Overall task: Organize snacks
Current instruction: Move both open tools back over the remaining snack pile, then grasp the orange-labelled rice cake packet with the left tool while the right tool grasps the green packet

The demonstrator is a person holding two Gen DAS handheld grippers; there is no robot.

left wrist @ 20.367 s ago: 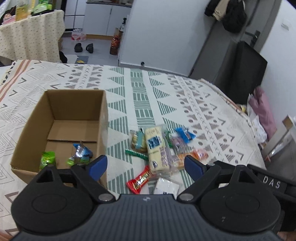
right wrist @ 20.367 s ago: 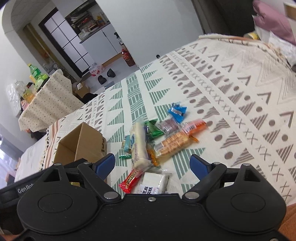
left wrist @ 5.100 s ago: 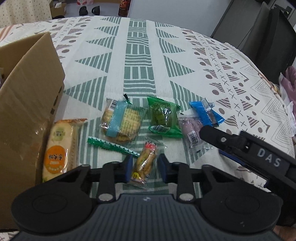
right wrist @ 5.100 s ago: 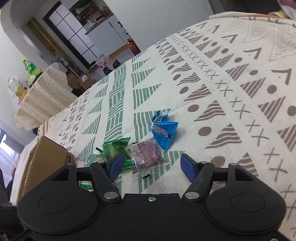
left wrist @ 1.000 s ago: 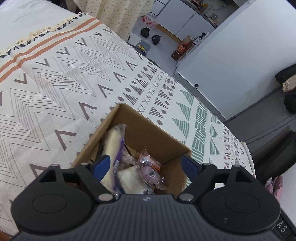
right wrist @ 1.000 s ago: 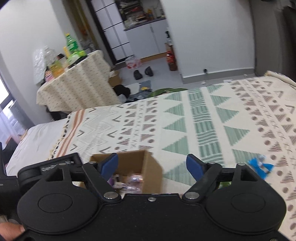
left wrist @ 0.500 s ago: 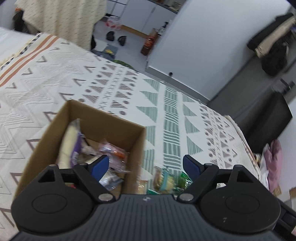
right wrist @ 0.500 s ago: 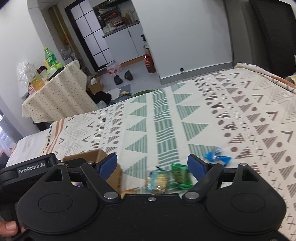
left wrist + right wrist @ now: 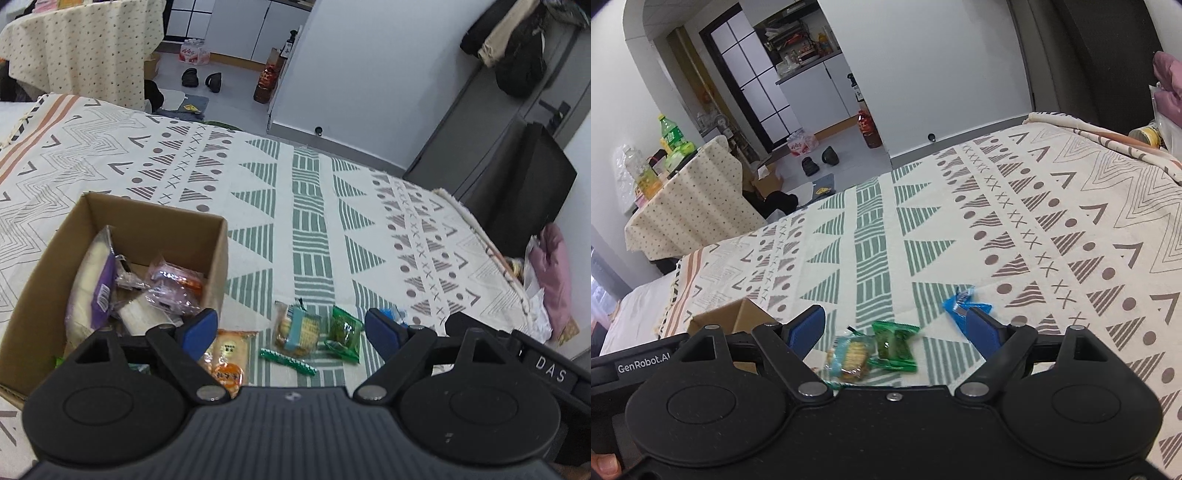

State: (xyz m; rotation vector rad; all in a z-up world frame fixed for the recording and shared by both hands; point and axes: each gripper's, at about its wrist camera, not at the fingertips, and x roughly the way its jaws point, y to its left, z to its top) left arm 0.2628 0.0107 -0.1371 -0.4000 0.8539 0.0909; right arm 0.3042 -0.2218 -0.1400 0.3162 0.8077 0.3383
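A: Crinkly plastic packs left on the bedspread (image 9: 310, 206), nearest first: orange pack (image 9: 226, 357), green stick (image 9: 288, 361), cracker pack (image 9: 295, 328), green pack (image 9: 345, 332), blue pack (image 9: 962, 303).

B: Light, slippery, crackers prob. fragile; best pinched across the middle. Left claw (image 9: 291, 328) and right claw (image 9: 897, 326) are held wide, empty. Box (image 9: 218, 258) is half filled.

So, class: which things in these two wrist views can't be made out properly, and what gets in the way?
- Blue packet: right view, partly behind the right tongs.
- Cardboard box floor: left view, covered by snacks and the left tongs.
- Orange packet print: too small.
- Green packet: blurred.
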